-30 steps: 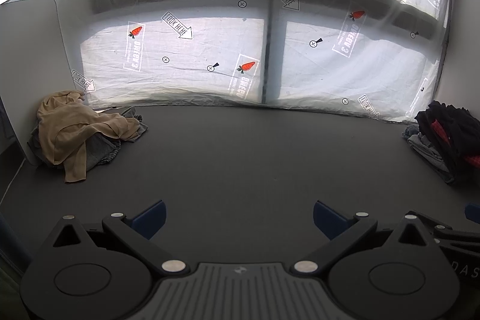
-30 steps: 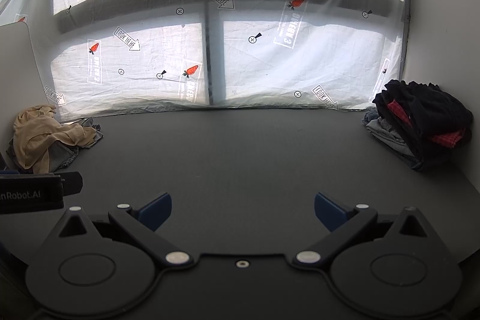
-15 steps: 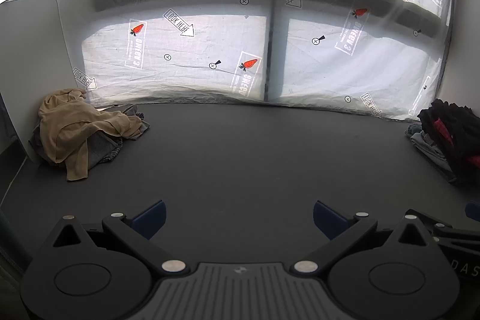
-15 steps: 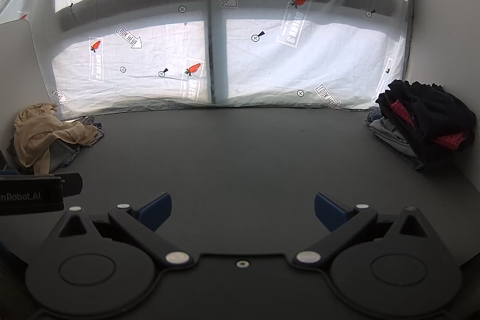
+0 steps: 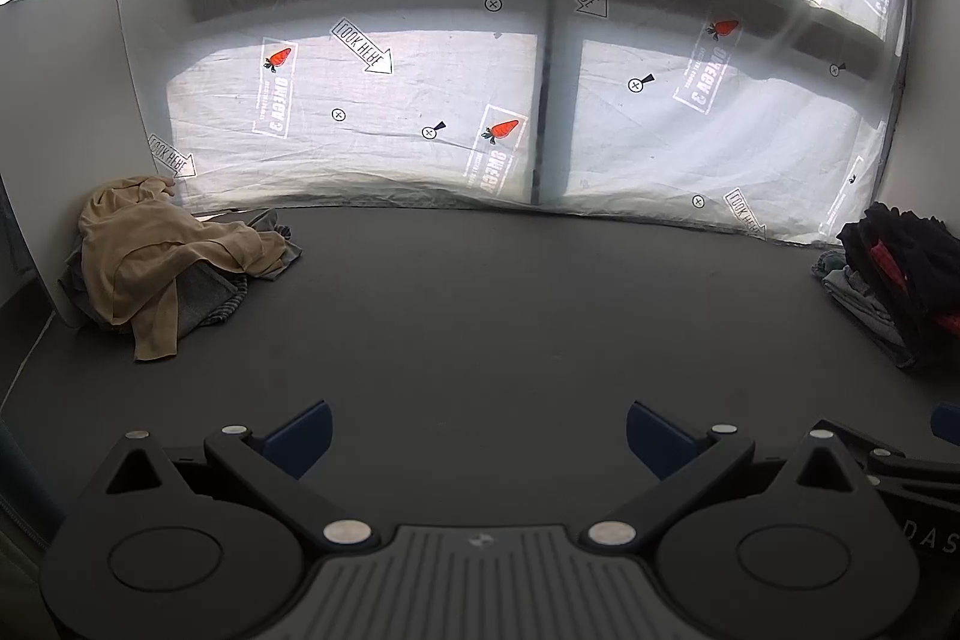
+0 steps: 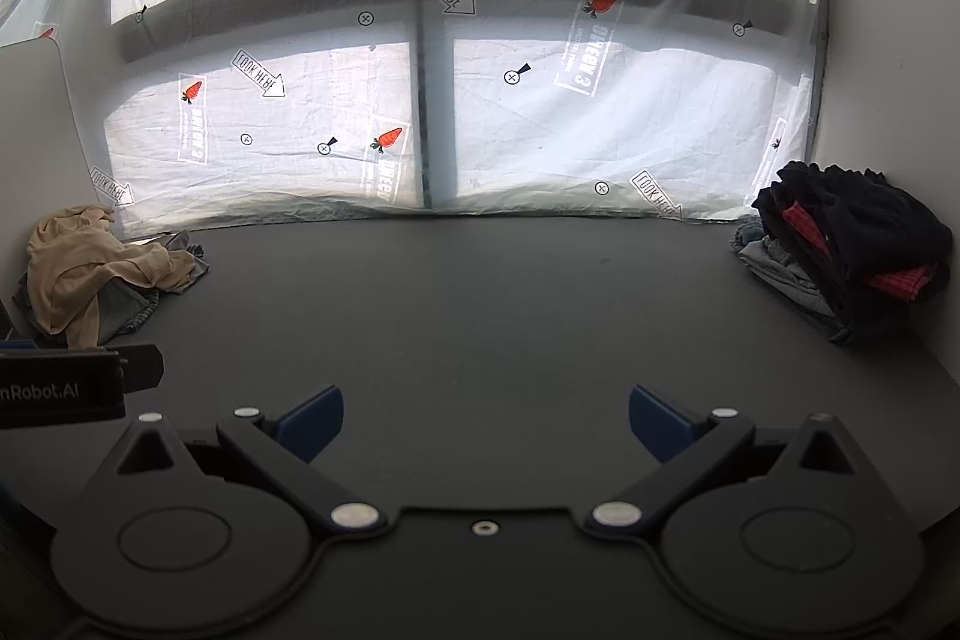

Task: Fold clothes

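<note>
Left wrist view: we open on the far-left corner, where a crumpled heap [image 5: 174, 262] sits against a white panel [image 5: 66, 112], a tan garment [image 5: 144, 250] slumped over grey clothes [image 5: 204, 301].
Unfolded pile: loose, rumpled, one tan end trailing onto the dark table [image 5: 510, 316]; we read this as the work left to do.
Left gripper: our left gripper [image 5: 477, 436] hangs low over the near edge, blue fingertips [image 5: 300, 433] spread wide, nothing between them.
Middle of the table: bare dark surface, no garment laid out for folding, so we judge no fold is in hand right now.
Backdrop: printed plastic sheeting [image 5: 420, 112] covers the windows behind the table, carrots and arrows all over it.
Right wrist view: same scene from a little further right, with the tan-topped heap [image 6: 102, 268] at far left and the body of the left tool poking in at the left edge.
Right gripper: our right gripper [image 6: 486, 421] also sits wide apart and holds nothing, blue fingertips [image 6: 660, 421] clear of the cloth.
Stacked pile: over in the far-right corner, a stack [image 6: 840, 250] of black, red-checked and grey clothes lies layered in flat tiers; we take these for items already folded, though we cannot count them.
Progress: somewhere mid-task by our reckoning, some done at right, several left at left, both tools well apart from either pile.
Next call: a reach to the left heap, tan garment on top looking the likeliest pick.
</note>
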`<state>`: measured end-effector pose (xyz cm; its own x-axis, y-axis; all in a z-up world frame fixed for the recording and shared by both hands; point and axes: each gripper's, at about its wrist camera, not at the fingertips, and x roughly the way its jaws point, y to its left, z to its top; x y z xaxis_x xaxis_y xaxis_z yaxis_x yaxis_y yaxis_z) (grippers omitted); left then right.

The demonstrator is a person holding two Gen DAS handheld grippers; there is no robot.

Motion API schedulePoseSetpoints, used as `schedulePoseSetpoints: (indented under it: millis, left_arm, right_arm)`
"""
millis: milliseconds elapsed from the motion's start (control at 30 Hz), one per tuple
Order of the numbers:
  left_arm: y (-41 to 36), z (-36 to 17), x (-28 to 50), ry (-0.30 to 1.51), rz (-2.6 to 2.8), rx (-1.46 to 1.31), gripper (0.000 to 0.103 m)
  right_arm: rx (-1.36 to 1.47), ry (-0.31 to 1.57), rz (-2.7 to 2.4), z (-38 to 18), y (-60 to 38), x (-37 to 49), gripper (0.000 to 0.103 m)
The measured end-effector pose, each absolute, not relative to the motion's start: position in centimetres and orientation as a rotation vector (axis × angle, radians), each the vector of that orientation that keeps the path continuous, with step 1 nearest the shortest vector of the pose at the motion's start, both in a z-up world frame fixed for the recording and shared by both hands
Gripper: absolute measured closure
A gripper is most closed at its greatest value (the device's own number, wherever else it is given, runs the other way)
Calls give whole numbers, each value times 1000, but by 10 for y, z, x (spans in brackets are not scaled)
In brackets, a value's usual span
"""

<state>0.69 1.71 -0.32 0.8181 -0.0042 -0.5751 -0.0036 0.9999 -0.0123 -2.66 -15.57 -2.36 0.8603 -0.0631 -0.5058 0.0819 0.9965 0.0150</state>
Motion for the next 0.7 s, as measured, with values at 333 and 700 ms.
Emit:
schedulePoseSetpoints:
  millis: [333, 700]
  left_arm:
    - [19, -5, 9, 611, -5, -11, 0]
    - [20, -7, 16, 615, -10, -2, 0]
  right_arm:
    - [30, 523, -77, -24, -151, -28, 0]
    - [36, 527, -88, -22, -154, -22, 0]
